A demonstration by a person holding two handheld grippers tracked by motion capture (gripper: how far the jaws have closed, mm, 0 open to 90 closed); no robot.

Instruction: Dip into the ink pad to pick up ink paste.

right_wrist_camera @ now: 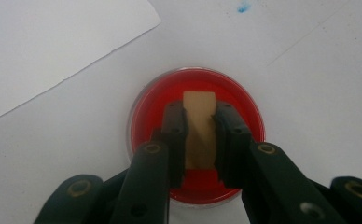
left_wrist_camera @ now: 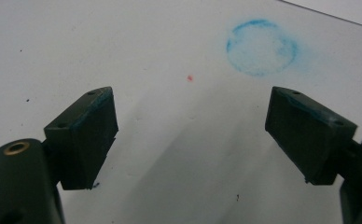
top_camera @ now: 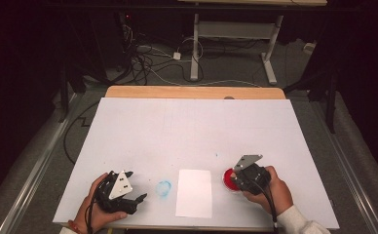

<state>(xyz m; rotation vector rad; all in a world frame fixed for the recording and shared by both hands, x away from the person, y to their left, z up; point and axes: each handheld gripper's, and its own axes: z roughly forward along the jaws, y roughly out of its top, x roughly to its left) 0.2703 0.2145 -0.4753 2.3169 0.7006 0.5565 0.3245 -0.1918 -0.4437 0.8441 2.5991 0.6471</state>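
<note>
1. Right gripper (right_wrist_camera: 200,112), closest to the lens in its own view: jaws drawn narrow and clamped on a tan wooden block (right_wrist_camera: 199,100), held roughly upright between the pads.
2. White table board (top_camera: 192,126): largest surface, bearing everything else along the person's near edge.
3. White sheet of paper (top_camera: 194,192): flat, unmarked as far as can be seen, between the two grippers.
4. Left gripper (left_wrist_camera: 191,95): jaws spread wide, holding nothing, low over bare board to the left of the sheet.
5. Round red dish (right_wrist_camera: 244,107), probably an ink pad with a clear rim: just to the right of the sheet, directly under the block. Cannot tell whether the block's lower end touches the red surface or hangs just above it.
6. Blue ring stain (left_wrist_camera: 261,46): on the board ahead of the open left jaws, near the sheet's left edge.
7. Tiny red speck (left_wrist_camera: 189,78): on the board, near the ring.
8. Step in hand, as a judgement: loading the block with red ink, stamp fashion.
9. Next move, likely: lift straight up clear of the rim, carry left over the sheet, press down flat without sliding. Grip best kept firm so the block stays square.
</note>
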